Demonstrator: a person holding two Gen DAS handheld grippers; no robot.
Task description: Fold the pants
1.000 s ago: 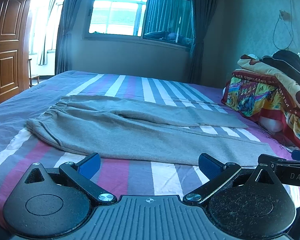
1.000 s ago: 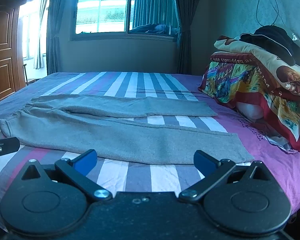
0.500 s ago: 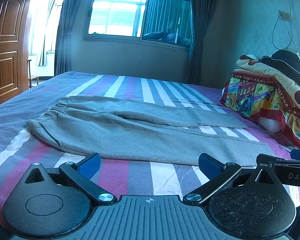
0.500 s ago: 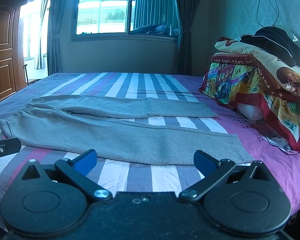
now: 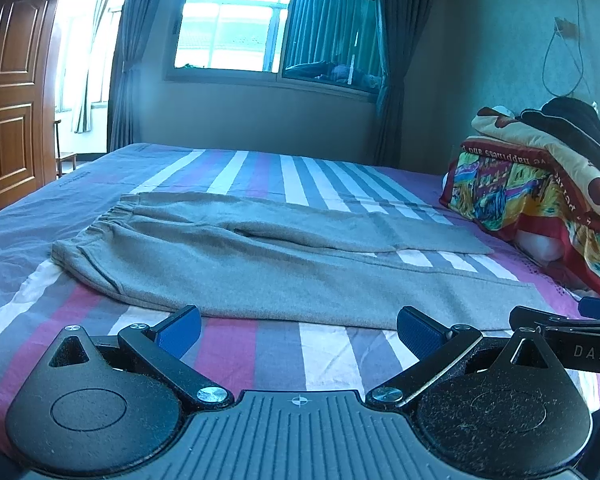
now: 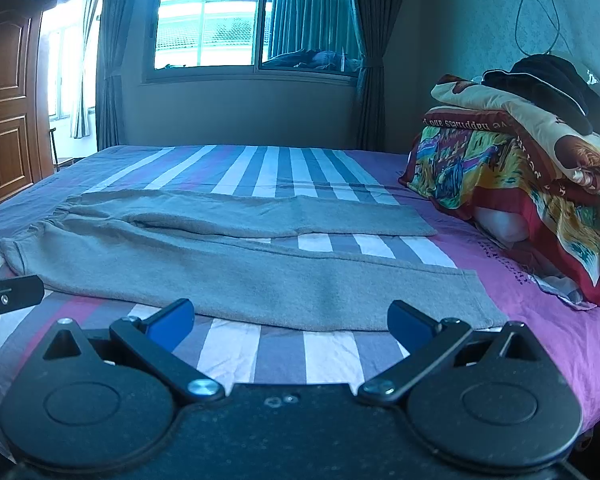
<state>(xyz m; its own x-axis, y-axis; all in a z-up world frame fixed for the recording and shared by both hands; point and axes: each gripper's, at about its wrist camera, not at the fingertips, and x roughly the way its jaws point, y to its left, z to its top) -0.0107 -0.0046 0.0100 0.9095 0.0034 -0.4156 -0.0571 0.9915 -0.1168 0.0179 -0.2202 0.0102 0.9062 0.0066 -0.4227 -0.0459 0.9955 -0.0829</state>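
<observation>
Grey sweatpants [image 5: 268, 268] lie flat on the striped bed, waistband at the left, both legs running right and spread a little apart. They also show in the right wrist view [image 6: 260, 276]. My left gripper [image 5: 298, 330] is open and empty, hovering just short of the near leg's front edge. My right gripper [image 6: 290, 322] is open and empty, near the hem end of the near leg [image 6: 460, 300]. The right gripper's tip shows at the right edge of the left wrist view [image 5: 572, 336].
The striped bed sheet [image 5: 280, 356] lies under both grippers. A pile of folded colourful blankets [image 6: 520, 160] with dark clothes on top stands at the right, by the wall. A window and curtains are at the back, a wooden door [image 5: 8, 92] at the left.
Both grippers have dipped slightly, so the pants sit a little higher in each view. Neither gripper's opening has changed, and the pants have not moved.
</observation>
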